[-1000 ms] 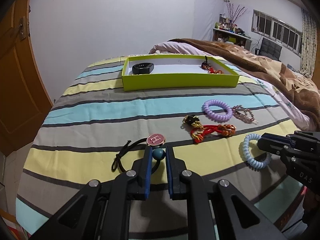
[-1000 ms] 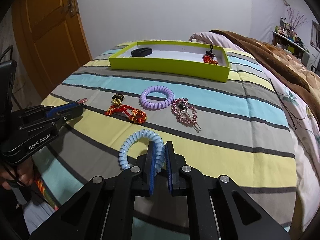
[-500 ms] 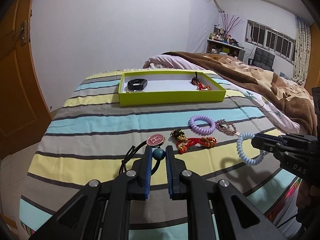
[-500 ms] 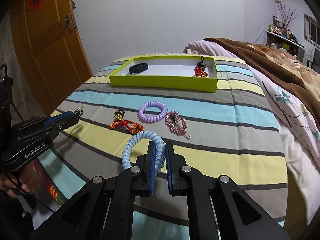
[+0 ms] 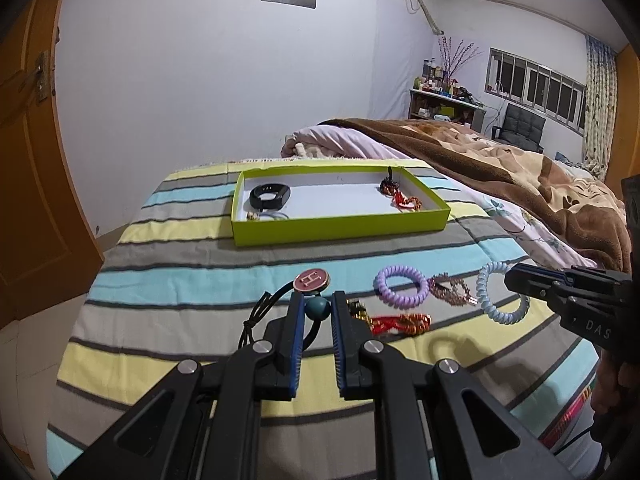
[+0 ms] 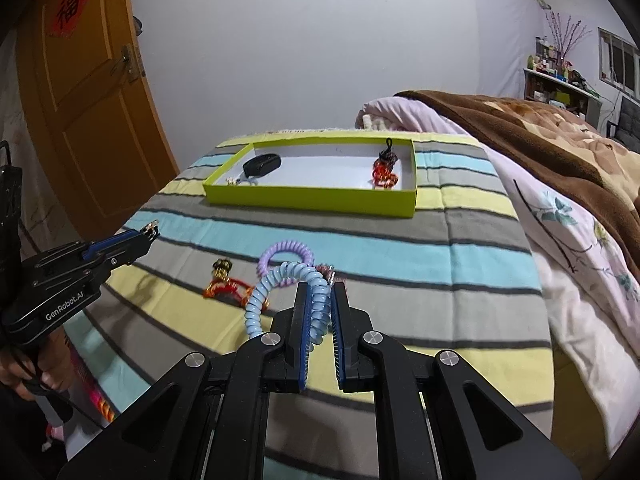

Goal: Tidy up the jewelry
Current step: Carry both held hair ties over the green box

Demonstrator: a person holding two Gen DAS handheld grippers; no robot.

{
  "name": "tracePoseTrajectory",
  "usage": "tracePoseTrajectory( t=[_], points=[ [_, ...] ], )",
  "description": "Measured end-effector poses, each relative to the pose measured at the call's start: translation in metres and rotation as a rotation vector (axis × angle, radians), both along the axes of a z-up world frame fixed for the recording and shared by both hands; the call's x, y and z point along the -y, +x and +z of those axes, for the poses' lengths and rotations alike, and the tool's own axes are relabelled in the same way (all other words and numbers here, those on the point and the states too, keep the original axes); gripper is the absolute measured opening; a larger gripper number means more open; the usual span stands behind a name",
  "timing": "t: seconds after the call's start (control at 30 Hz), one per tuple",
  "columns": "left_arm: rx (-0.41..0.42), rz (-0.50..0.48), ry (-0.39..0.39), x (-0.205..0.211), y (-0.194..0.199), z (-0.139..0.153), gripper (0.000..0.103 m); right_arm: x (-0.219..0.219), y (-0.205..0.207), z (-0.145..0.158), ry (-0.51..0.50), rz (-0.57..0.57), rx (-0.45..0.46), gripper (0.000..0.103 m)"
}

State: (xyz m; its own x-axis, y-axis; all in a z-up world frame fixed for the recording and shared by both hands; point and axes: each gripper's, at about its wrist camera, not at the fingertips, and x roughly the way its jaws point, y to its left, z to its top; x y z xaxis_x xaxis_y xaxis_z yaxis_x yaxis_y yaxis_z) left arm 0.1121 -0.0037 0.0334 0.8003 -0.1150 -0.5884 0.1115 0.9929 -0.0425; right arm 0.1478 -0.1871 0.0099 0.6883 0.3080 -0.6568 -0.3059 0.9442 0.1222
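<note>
My left gripper (image 5: pixel 318 307) is shut on a black hair tie with a teal bead (image 5: pixel 318 308) and a pink round H charm (image 5: pixel 311 280), held above the striped bed; it also shows in the right wrist view (image 6: pixel 150 232). My right gripper (image 6: pixel 320 300) is shut on a light blue coil hair tie (image 6: pixel 280 280), lifted off the bed; the tie also shows in the left wrist view (image 5: pixel 498 298). A lime green tray (image 5: pixel 340 228) at the far end holds a black band (image 5: pixel 270 196) and a red charm (image 5: pixel 402 200).
On the bed lie a purple coil tie (image 5: pixel 402 290), a pink beaded clip (image 5: pixel 450 290) and a red and gold knot charm (image 5: pixel 394 322). A brown blanket (image 5: pixel 520 176) covers the right side. An orange door (image 6: pixel 80 100) stands at the left.
Both grippers have risen off the bed with their hair ties and moved forward; the tray now shows from higher up.
</note>
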Motion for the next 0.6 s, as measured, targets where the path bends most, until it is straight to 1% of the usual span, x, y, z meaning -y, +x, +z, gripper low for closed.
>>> tracePoseTrajectory(
  t=[0.27, 0.47, 0.6],
  points=[
    [0.024, -0.017, 0.017, 0.001, 0.023, 0.01, 0.014, 0.0, 0.028, 0.009, -0.008, -0.002, 0.024, 0.01],
    [0.045, -0.03, 0.026, 0.002, 0.048, 0.019, 0.014, -0.001, 0.059, 0.015, -0.005, -0.004, 0.038, 0.01],
    [0.044, -0.038, 0.023, 0.001, 0.069, 0.021, 0.014, -0.001, 0.083, 0.018, 0.001, -0.008, 0.035, 0.01]
  ],
)
